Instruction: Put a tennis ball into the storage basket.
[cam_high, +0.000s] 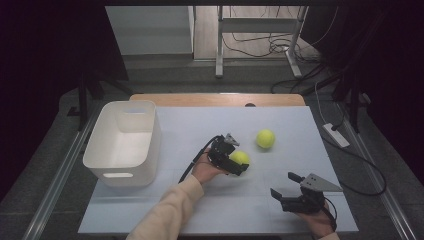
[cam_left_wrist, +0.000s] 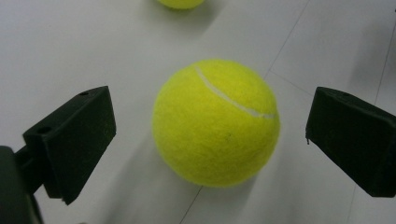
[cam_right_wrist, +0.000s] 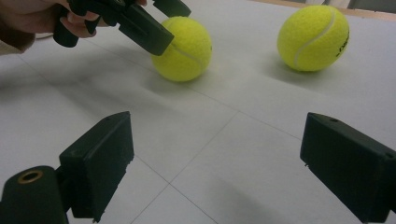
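Covering most of the wooden table, the pale sheet laid over the tabletop (cam_high: 200, 200) gives a flat, plain surface where round things sit without rolling off. On its left side stands the white rectangular plastic bin with a handle slot (cam_high: 102, 167), upright and open at the top; as far as the high view looks into it, the inside is bare, so neither ball has gone in. It sits well apart from both balls, and it reads as the likely place for them to end up.

Near the middle of the sheet lies the nearer fuzzy yellow tennis ball (cam_left_wrist: 215, 122), resting on the sheet. The left gripper (cam_high: 237, 164) is reached out over it, its black jaws spread wide with one on each side of the ball and a gap showing on both sides in the left gripper view, so nothing is clamped. That straddling pose looks like the set-up for closing on the ball.

The second yellow tennis ball (cam_high: 265, 138) rests further back and to the right, near the first but not touching it.

At the person's near right edge the right gripper (cam_high: 286, 188) is held low over bare sheet, jaws wide apart and empty, pointing toward both balls, seemingly waiting its turn
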